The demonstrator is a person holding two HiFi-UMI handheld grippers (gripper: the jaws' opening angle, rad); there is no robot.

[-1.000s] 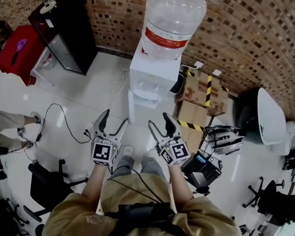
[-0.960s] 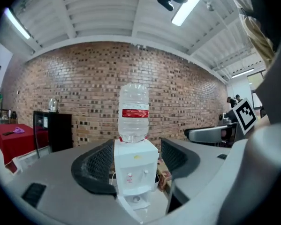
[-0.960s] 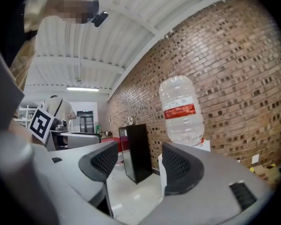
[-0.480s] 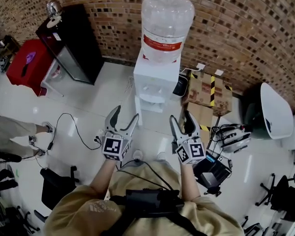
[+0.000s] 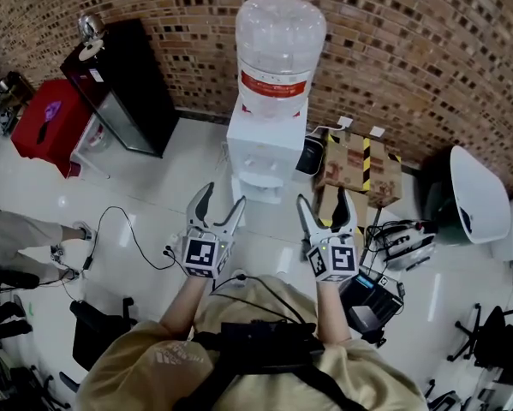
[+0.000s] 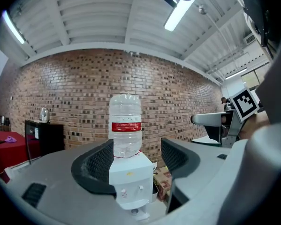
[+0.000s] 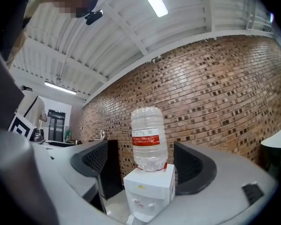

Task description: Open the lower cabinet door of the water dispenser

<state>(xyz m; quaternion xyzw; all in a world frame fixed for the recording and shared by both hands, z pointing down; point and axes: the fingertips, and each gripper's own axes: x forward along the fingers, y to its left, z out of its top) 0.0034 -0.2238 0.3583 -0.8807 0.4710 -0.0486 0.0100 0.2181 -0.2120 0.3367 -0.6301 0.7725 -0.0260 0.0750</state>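
Nearest, the left gripper (image 5: 222, 197) is held level with its jaws spread and only air between them; the right gripper (image 5: 322, 197) beside it has jaws that are opening, wide apart and likewise empty. Both point at the water dispenser (image 5: 266, 148), which stands just ahead on the white tiled floor (image 5: 153, 199), apart from either claw; each gripper view frames it between the jaws without contact. The task looks not yet begun: the lower cabinet door cannot be made out, hidden by the steep angle from above and by the gripper bodies, so I cannot tell whether it is shut; reaching down, catching the door and swinging it out all appear left to do. The glossy floor carries loose cables (image 5: 119, 221). Right of the dispenser sit cardboard boxes (image 5: 359, 163) with striped tape, to its left a black cabinet (image 5: 128, 80) and a red unit (image 5: 42, 118), and behind everything runs a brick wall (image 5: 410, 41)
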